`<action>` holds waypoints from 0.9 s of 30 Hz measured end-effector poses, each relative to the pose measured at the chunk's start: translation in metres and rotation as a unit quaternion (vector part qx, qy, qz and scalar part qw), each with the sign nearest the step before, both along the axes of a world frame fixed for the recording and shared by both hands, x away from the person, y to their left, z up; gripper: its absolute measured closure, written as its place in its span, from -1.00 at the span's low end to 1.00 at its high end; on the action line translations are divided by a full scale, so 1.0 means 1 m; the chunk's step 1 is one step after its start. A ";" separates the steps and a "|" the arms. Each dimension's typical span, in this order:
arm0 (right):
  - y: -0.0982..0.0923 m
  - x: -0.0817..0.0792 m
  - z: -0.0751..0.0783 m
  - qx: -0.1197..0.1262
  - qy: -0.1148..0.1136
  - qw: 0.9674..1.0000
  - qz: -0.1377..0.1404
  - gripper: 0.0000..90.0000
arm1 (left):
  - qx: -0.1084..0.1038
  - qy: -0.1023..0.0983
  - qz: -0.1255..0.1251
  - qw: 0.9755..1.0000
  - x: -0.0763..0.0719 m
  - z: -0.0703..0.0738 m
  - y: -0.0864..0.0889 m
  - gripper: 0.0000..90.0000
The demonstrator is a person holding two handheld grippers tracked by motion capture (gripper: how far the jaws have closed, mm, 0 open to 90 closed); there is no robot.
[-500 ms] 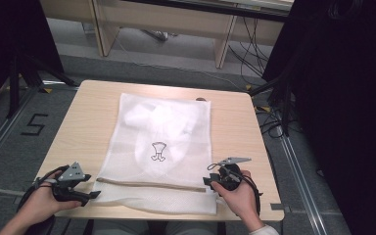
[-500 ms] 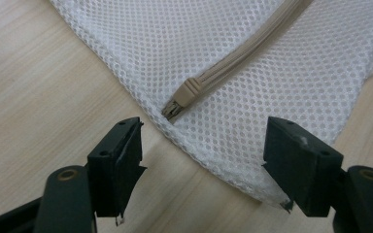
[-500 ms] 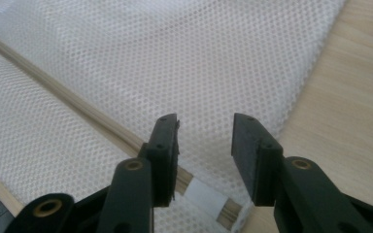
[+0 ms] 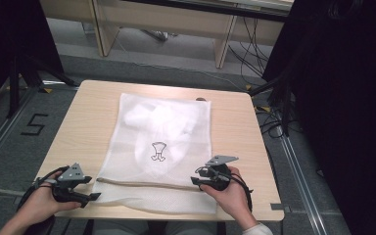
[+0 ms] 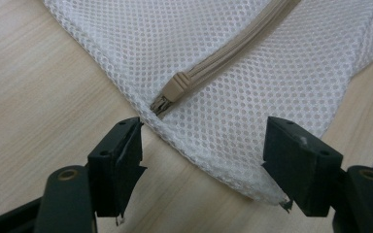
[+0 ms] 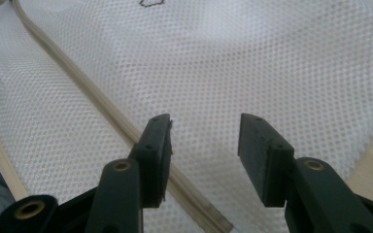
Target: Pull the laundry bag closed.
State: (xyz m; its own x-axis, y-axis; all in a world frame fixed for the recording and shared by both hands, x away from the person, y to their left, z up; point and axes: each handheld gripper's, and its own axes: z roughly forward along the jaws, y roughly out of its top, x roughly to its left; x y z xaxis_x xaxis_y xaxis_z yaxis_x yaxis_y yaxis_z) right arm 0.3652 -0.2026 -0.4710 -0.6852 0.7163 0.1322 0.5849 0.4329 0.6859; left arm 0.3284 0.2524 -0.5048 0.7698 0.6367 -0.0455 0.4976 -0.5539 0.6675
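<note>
High view: against the frame half a second earlier, no change of note; both hands and the bag lie as before. A white mesh laundry bag (image 4: 159, 147) lies flat on the wooden table (image 4: 88, 122), filling its middle from the 12 o'clock edge to the 6 o'clock edge. Inside it, a white garment (image 4: 162, 125) shows through the mesh, bunched in the half toward 12 o'clock, with a small black emblem (image 4: 158, 151) below it. A beige zipper (image 4: 147, 184) runs across the bag near its 6 o'clock end. The left gripper (image 4: 94, 193) rests at the bag's 8 o'clock corner; the right gripper (image 4: 196, 180) sits at 4 o'clock, at the zipper's end.

Left gripper view: the jaws stand wide apart, gripping nothing. The bag's corner edge (image 5: 213, 165) lies between them, untouched by the pads. The zipper's end stop (image 5: 175, 88) sits at 12 o'clock from the left-hand jaw.

Right gripper view: the jaws are parted over the mesh (image 6: 252, 63), holding nothing. The zipper (image 6: 97, 104) passes beside the left-hand jaw, running from 11 o'clock to 6 o'clock.
</note>
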 end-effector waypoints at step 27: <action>0.061 0.010 0.016 -0.004 -0.023 0.999 0.040 0.44 | -0.012 0.004 0.007 1.000 0.000 0.000 0.000 -0.33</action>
